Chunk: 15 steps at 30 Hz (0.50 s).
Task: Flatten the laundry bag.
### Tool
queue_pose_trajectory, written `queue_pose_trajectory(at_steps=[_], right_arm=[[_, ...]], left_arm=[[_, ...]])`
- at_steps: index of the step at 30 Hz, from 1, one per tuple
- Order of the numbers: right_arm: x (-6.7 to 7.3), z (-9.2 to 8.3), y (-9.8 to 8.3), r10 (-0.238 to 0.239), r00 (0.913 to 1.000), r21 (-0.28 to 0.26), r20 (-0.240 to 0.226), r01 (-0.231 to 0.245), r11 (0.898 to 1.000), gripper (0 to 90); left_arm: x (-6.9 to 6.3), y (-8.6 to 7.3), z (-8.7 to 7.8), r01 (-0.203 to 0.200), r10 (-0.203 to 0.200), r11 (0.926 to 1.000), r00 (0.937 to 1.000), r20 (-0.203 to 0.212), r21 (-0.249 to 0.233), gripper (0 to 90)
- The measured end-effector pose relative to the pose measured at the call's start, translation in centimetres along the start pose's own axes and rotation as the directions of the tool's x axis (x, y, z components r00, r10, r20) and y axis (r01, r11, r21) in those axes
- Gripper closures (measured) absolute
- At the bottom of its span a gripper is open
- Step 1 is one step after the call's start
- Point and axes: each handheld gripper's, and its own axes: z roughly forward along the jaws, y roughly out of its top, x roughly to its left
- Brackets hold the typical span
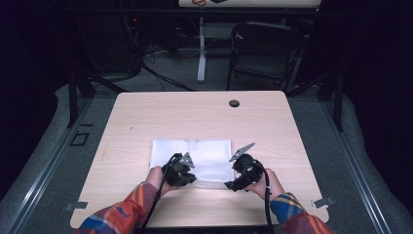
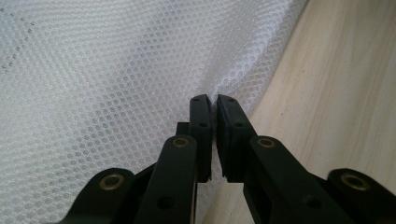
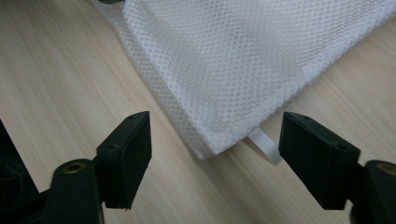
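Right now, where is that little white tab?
In the right gripper view, the small white tab pokes from the white mesh cloth's corner onto the table, between the open tool's jaws.

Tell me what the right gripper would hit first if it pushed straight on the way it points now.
Most likely the near corner of the white mesh cloth, which lies between the open right gripper fingers, with its small white tab beside it. Depth is hard to judge.
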Motion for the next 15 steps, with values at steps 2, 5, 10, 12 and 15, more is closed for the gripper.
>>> queue_pose_trajectory(at_steps=[2,5,10,12,15], right_arm=[[0.2,0.0,0.0,-0.003,1.0000,-0.003,-0.001,0.003,1.000,32.4],[0.8,-0.3,0.2,-0.029,0.9996,-0.036,-0.005,0.028,0.999,45.8],[2.2,-0.3,0.8,-0.086,0.9960,-0.069,-0.022,0.085,0.994,67.7],[2.9,0.0,0.9,-0.113,0.9933,-0.076,-0.025,0.110,0.991,75.6],[3.2,0.7,1.0,-0.132,0.9906,-0.058,-0.035,0.130,0.990,86.3]], left_arm=[[-0.1,0.0,-0.1,-0.002,0.002,1.0000,1.0000,-0.006,-0.007,85.4],[-0.2,0.1,-0.3,0.002,-0.002,0.9998,0.9999,-0.010,-0.018,85.4],[-0.3,0.2,-0.4,0.001,-0.002,0.9997,0.9995,-0.031,-0.023,86.2],[-0.3,0.2,-0.4,0.003,-0.004,0.9997,0.9994,-0.035,-0.023,86.3],[-0.3,0.3,-0.4,0.008,-0.008,0.9996,0.9994,-0.033,-0.028,86.2]])
